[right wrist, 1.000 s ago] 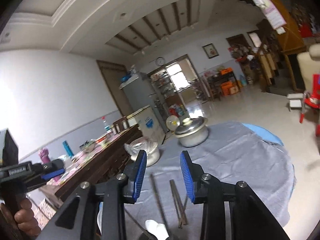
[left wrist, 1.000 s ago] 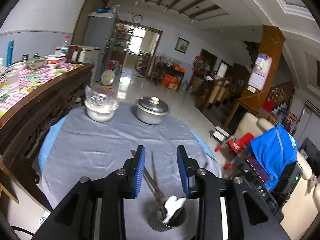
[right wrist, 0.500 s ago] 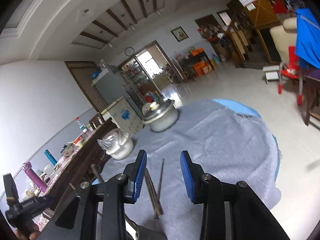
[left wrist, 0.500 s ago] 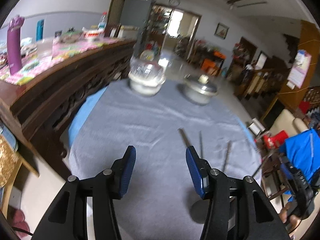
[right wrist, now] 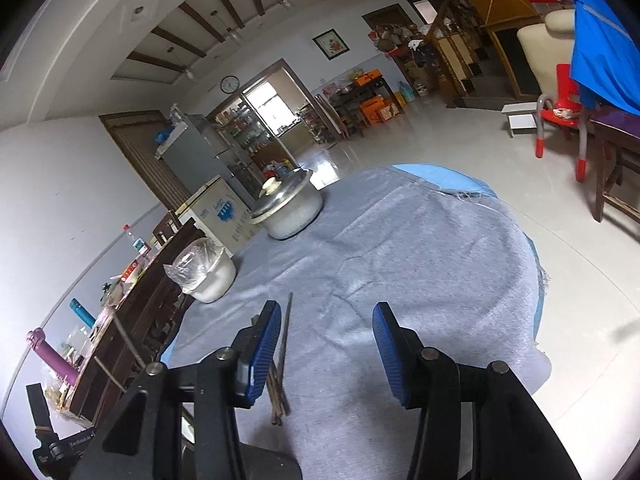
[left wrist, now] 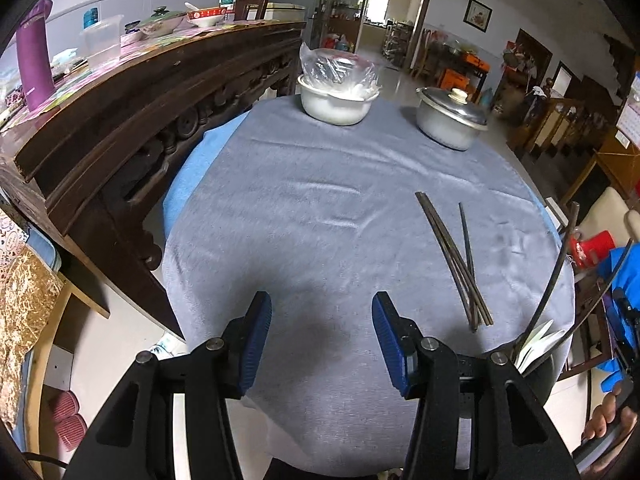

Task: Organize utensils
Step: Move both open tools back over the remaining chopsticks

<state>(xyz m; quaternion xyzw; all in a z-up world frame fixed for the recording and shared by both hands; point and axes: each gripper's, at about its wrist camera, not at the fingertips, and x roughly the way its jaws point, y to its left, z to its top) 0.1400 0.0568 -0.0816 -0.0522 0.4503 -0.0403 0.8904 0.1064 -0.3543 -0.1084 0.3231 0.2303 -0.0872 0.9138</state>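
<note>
The chopsticks (left wrist: 456, 256) lie loose on the grey tablecloth (left wrist: 320, 208), a small bundle fanned out at the far end and crossing near the close end, to the right of my left gripper (left wrist: 320, 340) and not touching it. Near them, at the right edge of the table, a holder pokes up with white spoons (left wrist: 536, 344) and a couple of dark sticks (left wrist: 556, 272) leaning out of it. My left gripper hangs above bare cloth with its blue pads wide apart and nothing between them.

From my right gripper (right wrist: 324, 344) the same chopsticks (right wrist: 282, 360) sit just beside the left pad, partly hidden behind it; I cannot tell if they touch. Those jaws are also spread open and hold nothing.

At the far side of the table stand a white bowl covered with a plastic bag (left wrist: 336, 92) on the left and a metal pot with a lid (left wrist: 452, 120) on the right. A dark wooden sideboard (left wrist: 132, 112) runs along the left, crowded with a purple bottle (left wrist: 36, 68) and dishes.
</note>
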